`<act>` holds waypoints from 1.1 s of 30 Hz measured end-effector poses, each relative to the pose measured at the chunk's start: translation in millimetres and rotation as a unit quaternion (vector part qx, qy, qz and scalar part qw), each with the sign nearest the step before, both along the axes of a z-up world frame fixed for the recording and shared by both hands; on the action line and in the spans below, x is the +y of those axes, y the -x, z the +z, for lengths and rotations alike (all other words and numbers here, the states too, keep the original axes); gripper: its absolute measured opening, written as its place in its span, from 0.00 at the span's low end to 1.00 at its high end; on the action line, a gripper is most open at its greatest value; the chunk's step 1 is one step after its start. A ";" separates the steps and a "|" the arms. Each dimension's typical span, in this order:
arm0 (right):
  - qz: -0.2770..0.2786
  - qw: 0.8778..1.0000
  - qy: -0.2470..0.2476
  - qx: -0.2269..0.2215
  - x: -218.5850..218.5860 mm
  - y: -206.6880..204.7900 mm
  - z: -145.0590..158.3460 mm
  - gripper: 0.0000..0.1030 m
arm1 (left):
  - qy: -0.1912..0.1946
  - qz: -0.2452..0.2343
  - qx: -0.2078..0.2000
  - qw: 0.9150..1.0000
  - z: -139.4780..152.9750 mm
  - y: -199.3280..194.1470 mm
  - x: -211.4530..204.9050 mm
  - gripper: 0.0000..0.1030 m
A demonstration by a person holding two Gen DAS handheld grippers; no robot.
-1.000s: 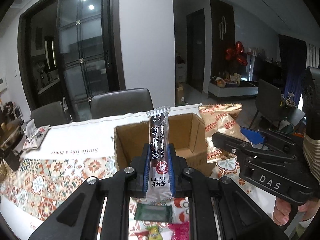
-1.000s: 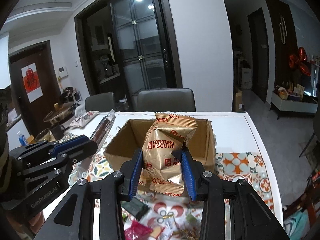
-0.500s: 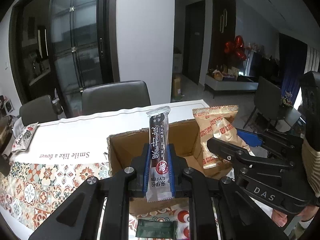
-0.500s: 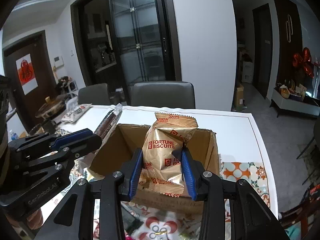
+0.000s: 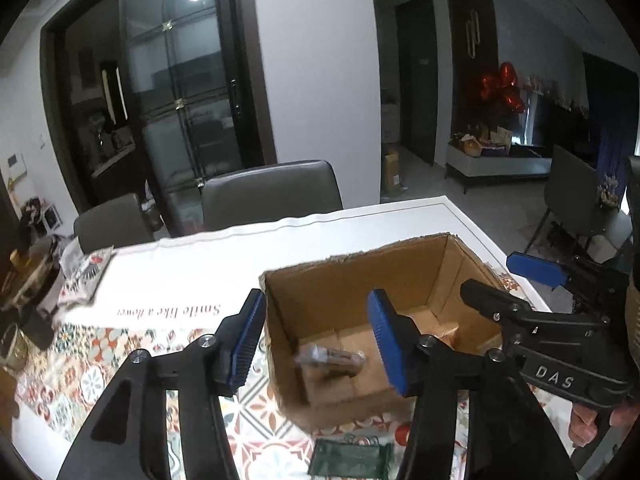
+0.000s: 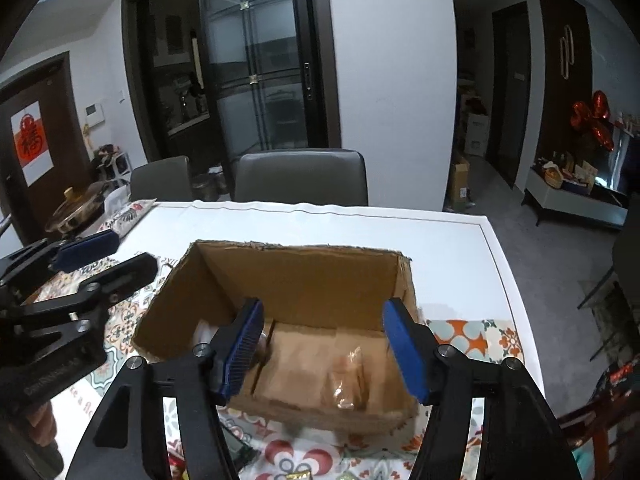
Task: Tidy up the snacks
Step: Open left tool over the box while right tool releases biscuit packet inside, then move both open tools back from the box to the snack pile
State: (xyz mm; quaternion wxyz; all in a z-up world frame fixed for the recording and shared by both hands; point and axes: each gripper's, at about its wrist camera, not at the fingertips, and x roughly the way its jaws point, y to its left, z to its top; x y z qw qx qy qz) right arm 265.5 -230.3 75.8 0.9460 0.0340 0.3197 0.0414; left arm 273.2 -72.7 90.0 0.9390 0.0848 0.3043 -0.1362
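Both grippers, left (image 5: 316, 340) and right (image 6: 324, 350), hang wide apart and empty above the box (image 5: 436, 258). Below them on its floor lie a dark bar (image 5: 330, 358) and a biscuit packet (image 6: 348, 384) (blurred). Both look light, crinkly, slippery; best pinched mid-body.

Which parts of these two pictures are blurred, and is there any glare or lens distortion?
Left wrist view: the dark snack bar inside the cardboard box is smeared by motion; ceiling lights glare in the glass door. Right wrist view: the golden packet on the box floor is blurred too. Both views bend straight lines, with black fisheye corners.
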 end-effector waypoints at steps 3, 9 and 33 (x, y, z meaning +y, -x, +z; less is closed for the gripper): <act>0.003 1.000 -0.004 -0.008 3.1 13.6 4.6 0.61 | 0.011 0.002 0.005 1.000 0.1 13.2 8.8 0.54; 0.034 0.999 0.006 -0.023 21.0 45.8 10.8 0.61 | 0.026 -0.002 -0.008 1.000 5.1 48.6 24.7 0.56; 0.057 0.998 -0.034 0.013 66.2 129.7 -34.2 0.61 | 0.013 0.009 0.028 0.999 -48.8 133.0 71.2 0.56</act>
